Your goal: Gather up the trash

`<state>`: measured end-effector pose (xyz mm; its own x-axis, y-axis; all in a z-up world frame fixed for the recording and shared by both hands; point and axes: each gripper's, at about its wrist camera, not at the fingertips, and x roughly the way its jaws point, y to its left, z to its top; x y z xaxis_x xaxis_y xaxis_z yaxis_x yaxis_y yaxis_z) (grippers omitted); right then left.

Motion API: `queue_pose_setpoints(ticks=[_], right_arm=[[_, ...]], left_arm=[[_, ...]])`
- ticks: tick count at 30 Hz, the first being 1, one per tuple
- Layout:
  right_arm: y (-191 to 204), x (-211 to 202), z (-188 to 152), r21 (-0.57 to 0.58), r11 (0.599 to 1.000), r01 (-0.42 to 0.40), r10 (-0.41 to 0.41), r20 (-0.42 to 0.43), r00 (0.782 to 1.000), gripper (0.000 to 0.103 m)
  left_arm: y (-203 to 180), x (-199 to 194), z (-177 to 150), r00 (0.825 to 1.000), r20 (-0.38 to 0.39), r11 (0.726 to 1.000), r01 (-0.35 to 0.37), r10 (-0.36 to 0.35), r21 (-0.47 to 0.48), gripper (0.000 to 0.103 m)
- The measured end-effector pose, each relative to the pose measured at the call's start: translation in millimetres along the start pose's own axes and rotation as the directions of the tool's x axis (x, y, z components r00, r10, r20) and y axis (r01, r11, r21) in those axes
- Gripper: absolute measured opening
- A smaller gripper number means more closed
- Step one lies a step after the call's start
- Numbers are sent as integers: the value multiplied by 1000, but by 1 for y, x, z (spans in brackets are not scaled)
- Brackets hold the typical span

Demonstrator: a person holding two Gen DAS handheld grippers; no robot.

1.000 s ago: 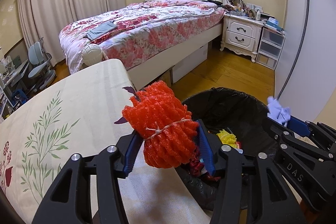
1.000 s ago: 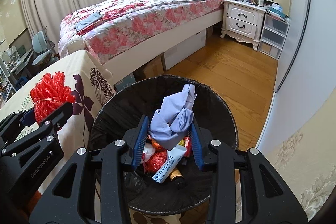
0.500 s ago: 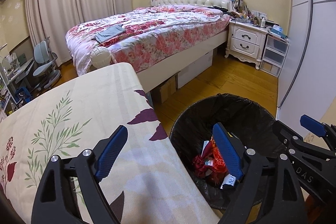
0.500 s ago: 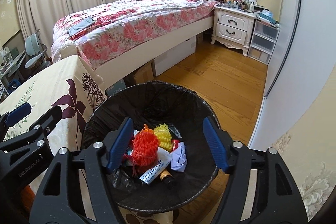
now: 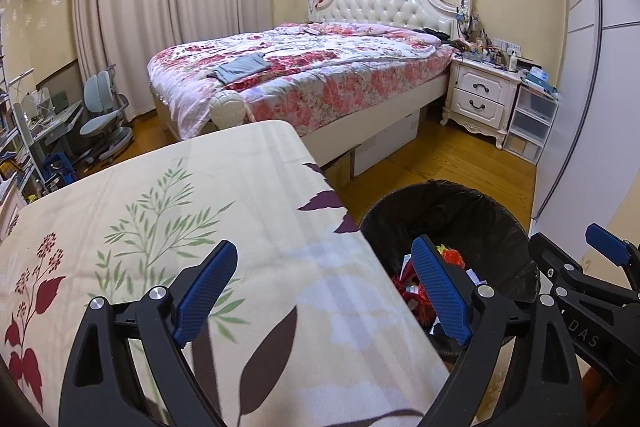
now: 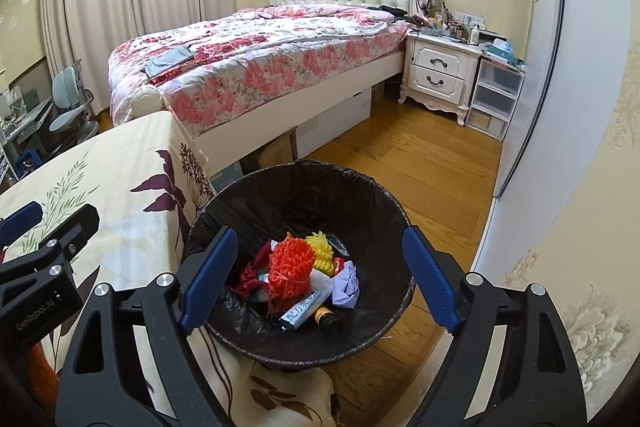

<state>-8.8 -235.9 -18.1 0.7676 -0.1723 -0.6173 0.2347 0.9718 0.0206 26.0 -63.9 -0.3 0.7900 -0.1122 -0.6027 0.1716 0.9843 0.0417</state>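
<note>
A black-lined trash bin (image 6: 360,187) stands on the wood floor beside the table; it also shows in the left wrist view (image 5: 472,203). Inside lie a red foam net (image 6: 290,265), a yellow foam net (image 6: 320,253), a crumpled lilac tissue (image 6: 347,285), a white tube (image 6: 302,313) and a dark bottle. My right gripper (image 6: 320,281) is open and empty above the bin. My left gripper (image 5: 322,293) is open and empty over the table's right edge, next to the bin.
The table (image 5: 180,195) wears a cream cloth with leaf prints. A bed (image 5: 312,75) with a floral quilt stands behind, with a white nightstand (image 5: 478,97) and plastic drawers (image 5: 532,119) to its right. A desk chair (image 5: 102,115) is far left. A sliding wardrobe door (image 6: 568,67) is at right.
Both grippers opened and let go: the red foam net and the lilac tissue dropped into the bin. Both grippers then rose and drew back a little.
</note>
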Motion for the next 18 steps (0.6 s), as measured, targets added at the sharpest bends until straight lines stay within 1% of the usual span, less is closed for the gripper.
queue_pose_setpoints(ticks=[12, 18], right_arm=[[11, -31, -12, -29, 1000, -5, 5, 25, 1000, 84], [16, -41, -12, -44, 999, -8, 10, 42, 999, 84]], left_arm=[[22, -26, -13, 999, 27, 999, -38, 39, -26, 90], [27, -35, -17, 998, 40, 999, -42, 43, -34, 90]])
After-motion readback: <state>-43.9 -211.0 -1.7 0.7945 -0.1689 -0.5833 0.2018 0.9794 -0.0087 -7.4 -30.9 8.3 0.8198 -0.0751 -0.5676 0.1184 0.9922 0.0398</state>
